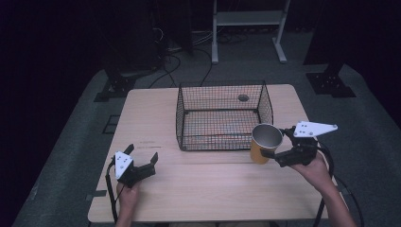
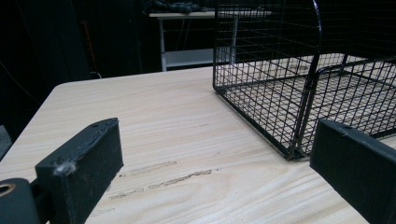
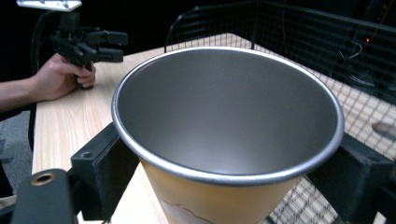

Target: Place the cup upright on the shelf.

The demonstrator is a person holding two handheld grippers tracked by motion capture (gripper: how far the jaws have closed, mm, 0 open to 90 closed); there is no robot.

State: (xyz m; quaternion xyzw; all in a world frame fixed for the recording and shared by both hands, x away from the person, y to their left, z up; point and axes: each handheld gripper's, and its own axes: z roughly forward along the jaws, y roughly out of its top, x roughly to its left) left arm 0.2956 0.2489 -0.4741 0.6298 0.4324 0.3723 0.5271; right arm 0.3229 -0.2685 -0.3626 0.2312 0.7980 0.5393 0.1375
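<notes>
A yellow cup [image 1: 261, 143] with a silver metal inside hangs tilted just off the front right corner of the black wire basket [image 1: 218, 140]. My right gripper [image 1: 275, 142] is shut on it, one jaw on each side below the rim. In the right gripper view the cup [image 3: 224, 107] sits between the jaws of the right gripper [image 3: 229, 179], with the basket [image 3: 280, 18] behind it. My left gripper [image 1: 142, 152] rests on the table's front left, open, nothing between its jaws. In its own view the left gripper [image 2: 219, 163] faces the basket's near corner [image 2: 299, 93].
The light wooden table [image 1: 213, 184] has a small dark round hole [image 1: 243, 98] behind the basket. The left hand and left gripper [image 3: 105, 44] show far off in the right gripper view. A white shelf frame [image 1: 248, 19], cables and black stand bases stand on the floor beyond.
</notes>
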